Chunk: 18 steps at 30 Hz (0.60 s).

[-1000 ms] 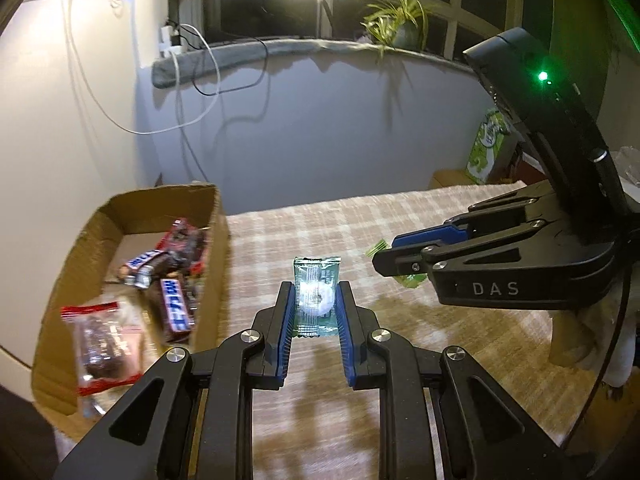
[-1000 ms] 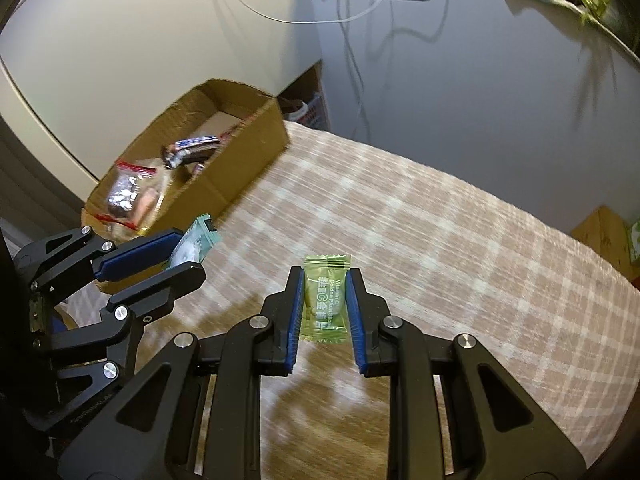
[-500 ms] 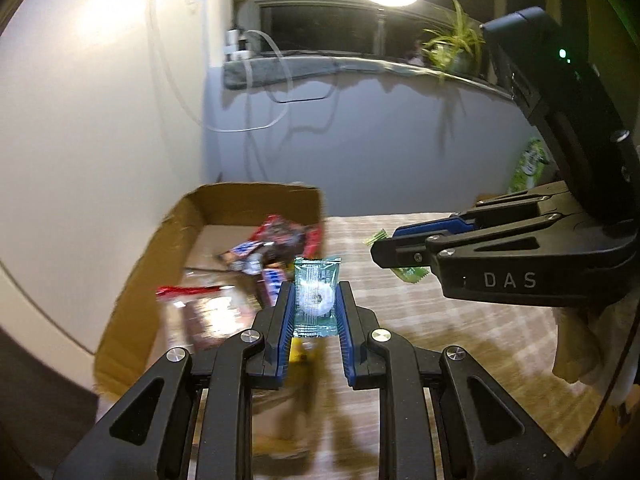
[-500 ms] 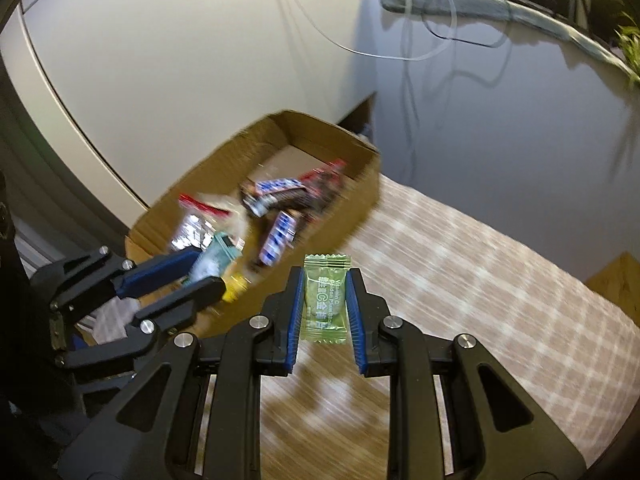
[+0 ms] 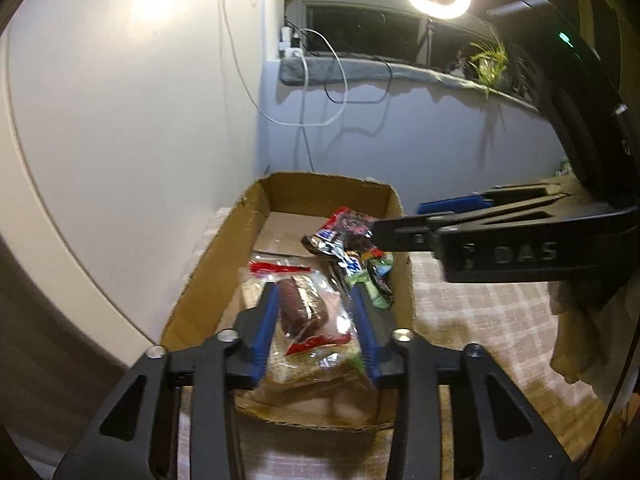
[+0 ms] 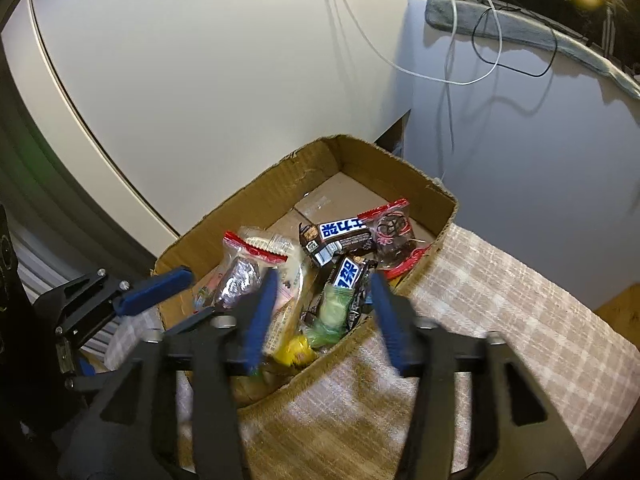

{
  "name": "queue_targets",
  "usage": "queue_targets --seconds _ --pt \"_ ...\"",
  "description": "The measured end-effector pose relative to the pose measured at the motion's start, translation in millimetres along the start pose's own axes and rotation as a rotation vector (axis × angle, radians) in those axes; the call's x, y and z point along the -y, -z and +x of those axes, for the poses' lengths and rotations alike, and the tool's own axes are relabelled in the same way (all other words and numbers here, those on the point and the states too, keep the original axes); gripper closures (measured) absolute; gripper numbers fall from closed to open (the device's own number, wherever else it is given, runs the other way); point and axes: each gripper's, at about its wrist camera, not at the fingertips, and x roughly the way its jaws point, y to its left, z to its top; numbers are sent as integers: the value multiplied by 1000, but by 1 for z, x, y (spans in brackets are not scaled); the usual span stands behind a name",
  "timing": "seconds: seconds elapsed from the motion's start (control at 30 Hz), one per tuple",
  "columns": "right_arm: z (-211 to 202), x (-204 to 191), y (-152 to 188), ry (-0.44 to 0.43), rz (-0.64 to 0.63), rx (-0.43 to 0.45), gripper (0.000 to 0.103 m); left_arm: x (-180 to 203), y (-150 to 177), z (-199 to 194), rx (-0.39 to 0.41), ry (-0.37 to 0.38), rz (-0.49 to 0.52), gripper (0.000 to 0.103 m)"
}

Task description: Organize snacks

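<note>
Both grippers hang over the cardboard box [image 6: 436, 196] at the left edge of the checked tablecloth [image 6: 520, 320]. Left gripper [image 5: 316, 320]: jaws just opened, spread, nothing pinched; a clear-wrapped brown pastry [image 5: 298, 312] lies below between them. Right gripper [image 6: 324, 316]: jaws just opened, spread and empty; a green candy [image 6: 334, 310] lies in the box below, among chocolate bars [image 6: 340, 236].

Snacks [image 6: 344, 236] in box [image 6: 384, 160], box on tablecloth [image 6: 520, 304], wall behind
</note>
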Motion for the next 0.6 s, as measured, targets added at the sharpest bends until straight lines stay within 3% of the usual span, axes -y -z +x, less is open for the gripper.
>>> queue_targets --seconds 0.3,0.6 --pt "-42 10 20 -22 51 64 46 3 3 -27 39 -28 -25 63" --pt "-89 -2 59 55 6 153 40 13 11 -64 85 -46 -66 39"
